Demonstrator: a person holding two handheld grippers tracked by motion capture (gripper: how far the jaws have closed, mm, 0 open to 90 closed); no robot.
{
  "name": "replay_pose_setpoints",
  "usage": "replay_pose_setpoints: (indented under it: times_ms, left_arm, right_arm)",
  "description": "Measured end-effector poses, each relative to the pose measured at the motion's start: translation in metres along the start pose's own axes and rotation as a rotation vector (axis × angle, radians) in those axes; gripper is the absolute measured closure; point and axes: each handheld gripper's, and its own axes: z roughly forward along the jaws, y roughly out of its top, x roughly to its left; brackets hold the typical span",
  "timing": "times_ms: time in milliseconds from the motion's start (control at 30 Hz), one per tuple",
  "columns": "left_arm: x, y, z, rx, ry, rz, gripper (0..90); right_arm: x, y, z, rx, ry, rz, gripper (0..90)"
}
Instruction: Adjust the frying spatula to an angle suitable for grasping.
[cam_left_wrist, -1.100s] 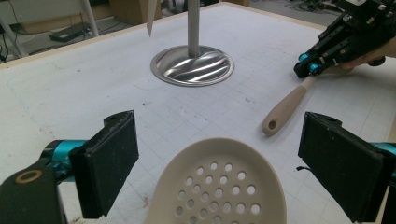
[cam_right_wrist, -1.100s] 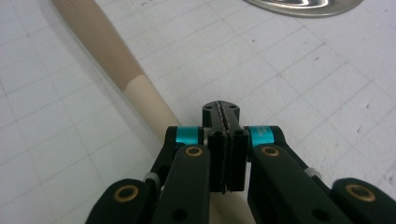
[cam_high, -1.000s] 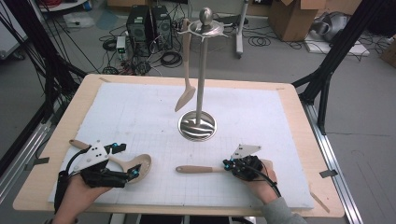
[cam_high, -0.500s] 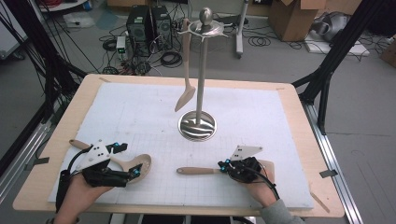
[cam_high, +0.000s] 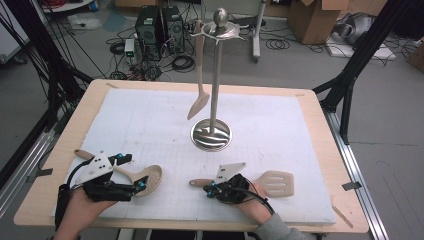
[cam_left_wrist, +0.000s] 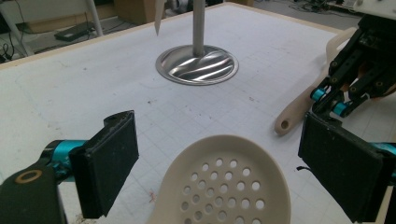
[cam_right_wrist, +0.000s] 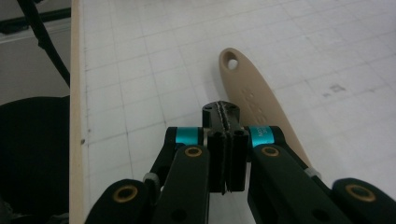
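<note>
- The right gripper (cam_high: 212, 189) is seen with its jaws pressed together and nothing between them, beside the handle of the slotted spatula (cam_high: 274, 183).
- The spatula lies along the table's (cam_high: 320, 115) near edge, handle pointing left and blade right.
- The left gripper (cam_left_wrist: 219, 158) is held with jaws apart over the perforated spoon (cam_left_wrist: 224, 186), near the near-left corner.
- The right hand is judged nearer the spatula.

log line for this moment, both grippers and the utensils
left gripper: open, around skimmer | right gripper: shut, empty, beside spatula handle | stand: one utensil hanging
</note>
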Motion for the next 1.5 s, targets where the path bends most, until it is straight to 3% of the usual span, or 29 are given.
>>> replay_pose_setpoints:
  times_ms: [100, 233, 333, 633, 1000, 1500]
  left_arm:
    - [0.0, -0.001, -0.003, 0.001, 0.007, -0.005, 12.4]
    - [0.0, -0.002, -0.005, 0.002, 0.01, -0.003, 12.4]
    - [0.0, -0.004, -0.007, 0.004, 0.016, -0.005, 12.4]
    - [0.0, -0.006, -0.01, 0.006, 0.023, -0.008, 12.4]
    - [0.001, -0.007, -0.011, 0.007, 0.028, -0.009, 12.4]
    - [0.001, -0.007, -0.013, 0.009, 0.024, -0.01, 12.4]
  right_arm:
    - [0.0, 0.004, 0.008, 0.004, 0.006, 0.002, 90.0]
    - [-0.005, 0.008, 0.014, -0.002, -0.02, 0.001, 90.0]
    - [-0.008, 0.01, 0.015, -0.009, -0.01, 0.036, 90.0]
    - [-0.014, 0.018, 0.021, -0.015, -0.033, 0.052, 90.0]
    - [-0.022, 0.027, 0.029, -0.002, -0.071, 0.077, 90.0]
    - [-0.038, 0.031, 0.036, -0.03, -0.152, 0.138, 90.0]
